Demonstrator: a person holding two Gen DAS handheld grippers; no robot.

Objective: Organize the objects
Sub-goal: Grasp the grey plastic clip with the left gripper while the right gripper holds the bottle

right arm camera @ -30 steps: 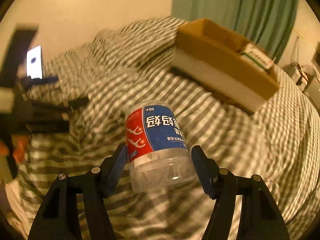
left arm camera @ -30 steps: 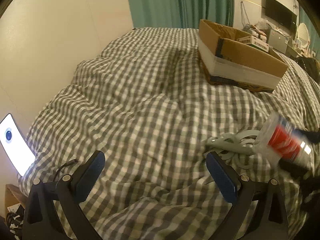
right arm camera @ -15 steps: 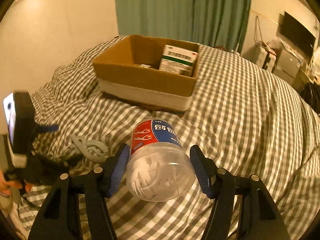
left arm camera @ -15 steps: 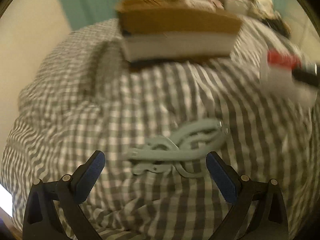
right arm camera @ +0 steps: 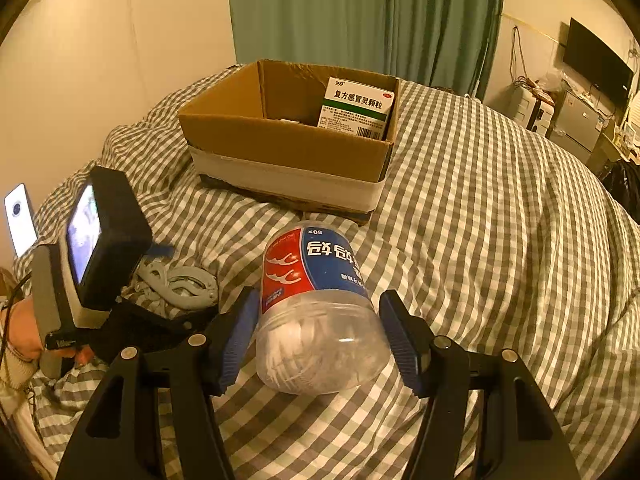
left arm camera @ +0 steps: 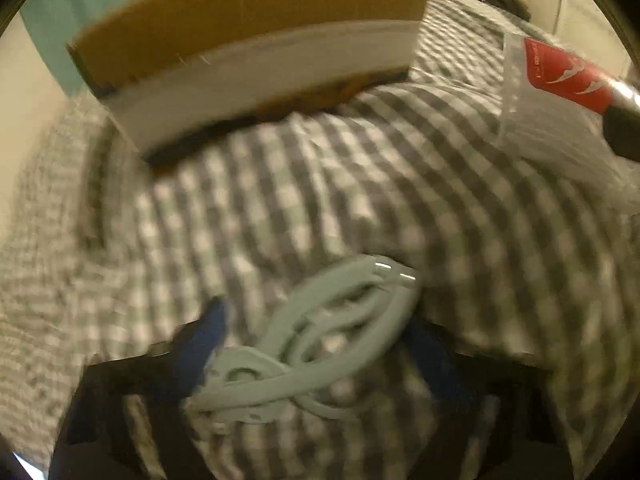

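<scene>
A clear jar (right arm camera: pixel 320 312) of white floss picks, with a red and blue label, is tilted above the bed with my right gripper (right arm camera: pixel 320 332) shut on it. It also shows at the right edge of the left wrist view as the jar (left arm camera: pixel 560 120). A bundle of pale grey-green plastic clips (left arm camera: pixel 320 344) lies on the checked duvet between the spread fingers of my left gripper (left arm camera: pixel 316 332); blur hides whether the pads touch it. In the right wrist view the clips (right arm camera: pixel 180 284) lie beside one blue left fingertip (right arm camera: pixel 160 250). An open cardboard box (right arm camera: pixel 280 148) stands beyond, holding a green and white medicine box (right arm camera: pixel 356 108).
The cardboard box (left arm camera: pixel 248 40) looms close ahead in the left wrist view. A lit phone (right arm camera: pixel 20 218) leans at the bed's left edge. A hand (right arm camera: pixel 24 340) holds the left gripper. Green curtain (right arm camera: pixel 360 12) behind; a wall screen (right arm camera: pixel 596 64) and cluttered furniture far right.
My left gripper has swung right and dropped onto the clips, which now lie between its fingers. My right gripper has carried the jar up and turned to face the box.
</scene>
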